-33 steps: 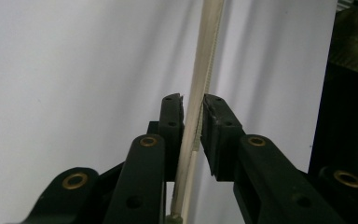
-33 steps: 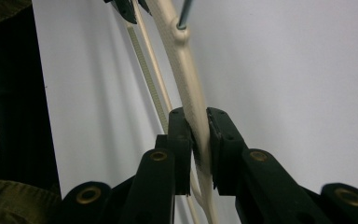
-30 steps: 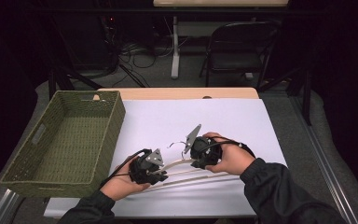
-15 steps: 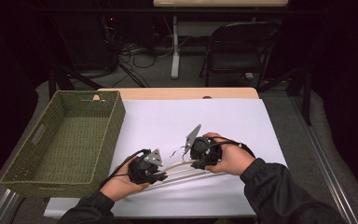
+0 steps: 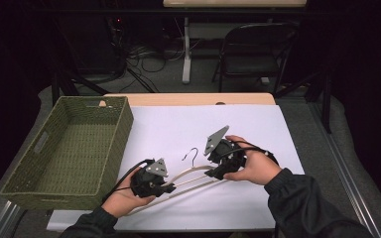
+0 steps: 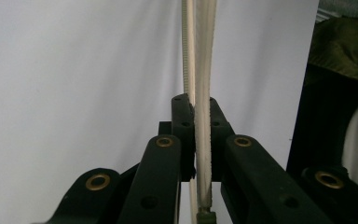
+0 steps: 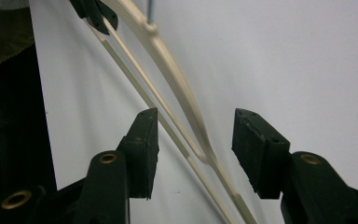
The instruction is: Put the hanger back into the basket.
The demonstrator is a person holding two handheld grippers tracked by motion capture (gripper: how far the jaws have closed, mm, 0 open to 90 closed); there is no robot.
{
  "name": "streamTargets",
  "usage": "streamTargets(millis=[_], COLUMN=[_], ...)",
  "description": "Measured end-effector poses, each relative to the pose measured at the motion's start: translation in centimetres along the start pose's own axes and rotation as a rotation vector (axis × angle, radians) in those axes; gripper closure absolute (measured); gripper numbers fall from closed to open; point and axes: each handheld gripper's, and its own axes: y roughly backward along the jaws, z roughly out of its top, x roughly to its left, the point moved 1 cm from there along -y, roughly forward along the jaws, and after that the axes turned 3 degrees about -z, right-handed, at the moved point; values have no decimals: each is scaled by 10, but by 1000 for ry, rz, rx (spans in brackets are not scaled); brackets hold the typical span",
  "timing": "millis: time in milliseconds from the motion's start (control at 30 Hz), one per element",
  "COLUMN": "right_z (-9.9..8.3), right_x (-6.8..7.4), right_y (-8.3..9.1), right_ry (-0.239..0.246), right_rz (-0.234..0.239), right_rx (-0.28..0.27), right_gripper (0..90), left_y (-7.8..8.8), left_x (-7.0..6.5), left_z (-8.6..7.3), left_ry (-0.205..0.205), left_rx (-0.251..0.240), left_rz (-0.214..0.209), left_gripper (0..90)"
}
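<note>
A cream wooden hanger (image 5: 193, 174) with a dark metal hook (image 5: 192, 153) lies on the white table sheet (image 5: 178, 129), near the front. My left gripper (image 5: 171, 187) is shut on the hanger's left arm; in the left gripper view the pale strip of the hanger (image 6: 204, 70) runs straight up from between the closed pads (image 6: 198, 135). My right gripper (image 5: 212, 172) is at the hanger's right end. In the right gripper view it stands open (image 7: 193, 135), one jaw on each side of the hanger's arm and bar (image 7: 177, 79) without touching them.
A green woven basket (image 5: 124, 129) with nothing in it stands on the left of the table, close beside the left hand. A folding chair (image 5: 258, 54) and cables sit on the floor beyond the table's far edge. In the right gripper view the left gripper (image 7: 95, 14) is at the top left.
The left gripper has edged slightly toward the table's front left with the hanger in it. The right gripper has hardly moved.
</note>
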Motion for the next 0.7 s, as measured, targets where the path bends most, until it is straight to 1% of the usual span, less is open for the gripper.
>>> streamTargets(millis=[33, 167, 300, 333, 367, 433, 467, 500, 533, 567, 600, 633, 667, 700], right_z=[-2, -10, -19, -20, -23, -28, -28, -33, -35, -37, -38, -40, -41, -43], right_x=[-2, -9, -15, -16, -17, -19, -19, -21, -22, -23, -24, -25, -26, -27], right_y=[3, 14, 31, 35, 42, 53, 53, 65, 68, 73, 75, 77, 78, 79], right_ry=[-2, -38, -70, -72, -88, -100, -100, -113, -116, -124, -129, -132, -134, -138], right_rz=[-4, -23, -55, -62, -77, -97, -97, -118, -122, -129, -136, -141, -151, -146], right_rx=[-10, -32, -86, -88, -110, -131, -131, -153, -159, -153, -160, -162, -153, -150], right_gripper=[502, 491, 491, 491, 491, 491, 491, 492, 493, 493, 493, 494, 494, 494], left_y=[3, 15, 34, 43, 50, 68, 68, 86, 86, 105, 114, 114, 123, 141], left_x=[-1, -3, -4, -5, -5, -5, -5, -4, -4, -4, -3, -3, -2, 1], left_z=[-1, -2, -5, -6, -7, -9, -9, -10, -10, -11, -12, -12, -12, -14], left_ry=[6, 36, 82, 98, 103, 109, 109, 121, 121, 128, 134, 134, 137, 137], left_rx=[-8, -54, -109, -121, -131, -140, -140, -154, -154, -169, -179, -179, -186, -196], left_rz=[0, 20, 16, 23, 33, 71, 71, 96, 96, 129, 140, 140, 153, 185], left_gripper=[872, 872, 872, 872, 872, 872, 872, 872, 872, 872, 872, 872, 872, 872])
